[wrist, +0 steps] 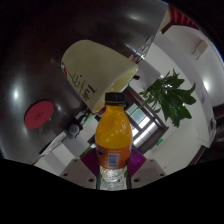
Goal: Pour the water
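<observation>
Far left I see a dark curved surface with a red disc (40, 113) on it; what it belongs to I can't make out. Next, a pale cream shape (95, 68), tilted, its top cut off. Centre: orange bottle (113, 140), black cap, upright, just ahead of my gripper (113, 182). Bottle's base is clear and blurs into the fingers. Fingers largely hidden at the lower border, only a bit of purple pad (90, 160) beside the bottle. I cannot tell if they clamp it. Right: green plant (172, 97), well beyond.
</observation>
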`<state>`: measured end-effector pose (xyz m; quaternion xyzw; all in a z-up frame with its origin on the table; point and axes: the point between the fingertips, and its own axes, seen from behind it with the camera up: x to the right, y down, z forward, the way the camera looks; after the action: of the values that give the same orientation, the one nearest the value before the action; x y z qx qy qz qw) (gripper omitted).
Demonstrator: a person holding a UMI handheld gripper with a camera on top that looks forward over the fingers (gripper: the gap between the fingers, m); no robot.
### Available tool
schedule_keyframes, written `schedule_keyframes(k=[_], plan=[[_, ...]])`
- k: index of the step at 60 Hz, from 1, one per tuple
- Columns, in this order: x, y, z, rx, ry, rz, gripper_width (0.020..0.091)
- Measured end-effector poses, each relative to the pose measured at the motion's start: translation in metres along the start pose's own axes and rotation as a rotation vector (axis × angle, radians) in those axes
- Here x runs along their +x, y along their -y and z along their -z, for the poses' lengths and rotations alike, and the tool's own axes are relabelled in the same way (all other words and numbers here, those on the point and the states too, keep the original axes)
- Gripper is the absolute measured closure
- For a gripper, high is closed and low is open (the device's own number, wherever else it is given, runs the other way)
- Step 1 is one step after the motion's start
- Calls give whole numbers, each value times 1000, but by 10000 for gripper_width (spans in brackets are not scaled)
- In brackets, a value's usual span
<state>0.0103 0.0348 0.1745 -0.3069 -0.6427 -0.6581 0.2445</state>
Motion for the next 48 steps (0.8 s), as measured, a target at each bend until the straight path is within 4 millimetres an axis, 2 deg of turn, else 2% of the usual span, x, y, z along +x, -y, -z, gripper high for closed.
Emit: schedule_keyframes(k=[7,12,20,29,30,31,34,36,37,41,48], plan=[[1,-3,1,5,-11,-30,757],[3,-12,5,9,-9,-177,764],[-5,-21,19,26,68,-658,763],[6,-39,28,78,180,-1278,763],[10,-34,32,64,173,-1340,757],[6,-43,27,86,185,-1398,759],[5,-47,25,102,219,-1570,760],[3,-47,23,121,247,-1678,759],[5,-37,28,110,260,-1728,760],[-10,-38,16,139,320,-1907,759],[-20,-28,13,209,356,-2131,759]])
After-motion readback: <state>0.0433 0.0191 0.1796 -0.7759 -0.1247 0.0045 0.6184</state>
